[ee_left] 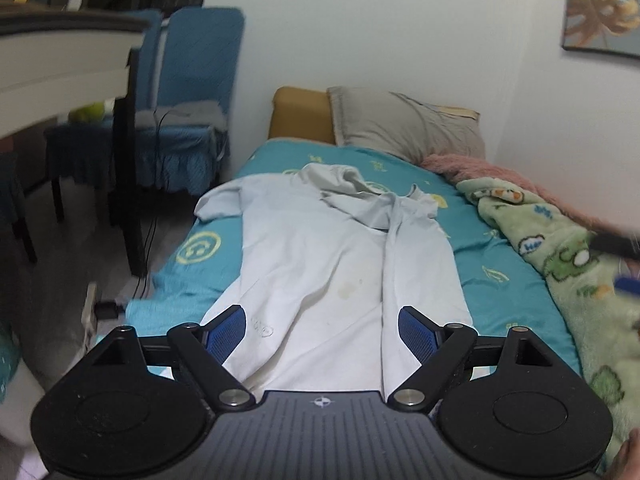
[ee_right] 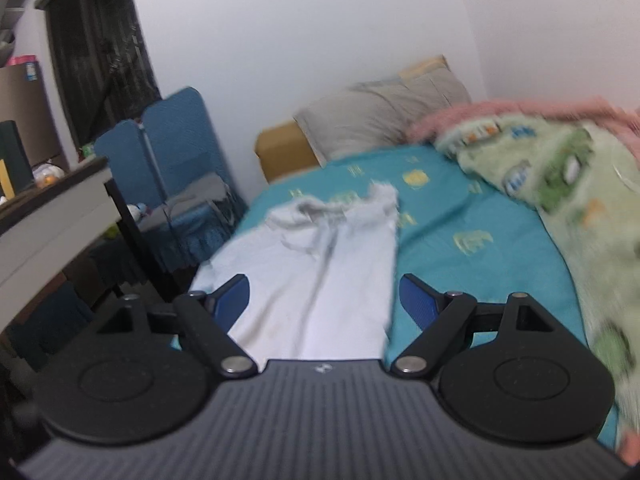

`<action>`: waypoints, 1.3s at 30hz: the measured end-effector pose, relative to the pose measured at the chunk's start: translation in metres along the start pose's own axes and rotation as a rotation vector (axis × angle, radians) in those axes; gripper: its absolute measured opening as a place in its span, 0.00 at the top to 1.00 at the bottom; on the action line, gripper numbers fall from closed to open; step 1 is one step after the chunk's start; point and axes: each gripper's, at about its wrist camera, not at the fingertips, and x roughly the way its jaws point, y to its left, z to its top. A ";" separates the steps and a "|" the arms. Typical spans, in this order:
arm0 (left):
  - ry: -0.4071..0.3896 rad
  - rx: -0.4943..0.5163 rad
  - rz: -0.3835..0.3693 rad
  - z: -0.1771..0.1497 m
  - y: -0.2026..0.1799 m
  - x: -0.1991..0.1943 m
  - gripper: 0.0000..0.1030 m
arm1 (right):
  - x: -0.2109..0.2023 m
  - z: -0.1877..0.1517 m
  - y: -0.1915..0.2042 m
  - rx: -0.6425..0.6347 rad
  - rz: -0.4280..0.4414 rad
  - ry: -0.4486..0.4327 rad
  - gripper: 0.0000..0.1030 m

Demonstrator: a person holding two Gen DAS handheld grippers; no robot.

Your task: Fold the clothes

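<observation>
Left wrist: shirt (ee_left: 320, 264) lengthwise, collar far

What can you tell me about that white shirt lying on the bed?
The shirt is white or very pale, of soft thin cloth, and lies lengthwise on the teal sheet, hem toward the cameras. Its right side is already folded in over the middle, leaving a long crease. The collar end is bunched and rumpled near the pillow. One sleeve spreads out toward the bed's left edge. A faint yellowish stain and a small logo show near the hem. Both grippers' jaws stand open, holding nothing.
</observation>
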 end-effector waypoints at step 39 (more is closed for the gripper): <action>-0.010 -0.745 0.122 0.119 0.188 0.347 0.24 | 0.127 -0.026 -0.053 0.316 0.052 0.190 0.19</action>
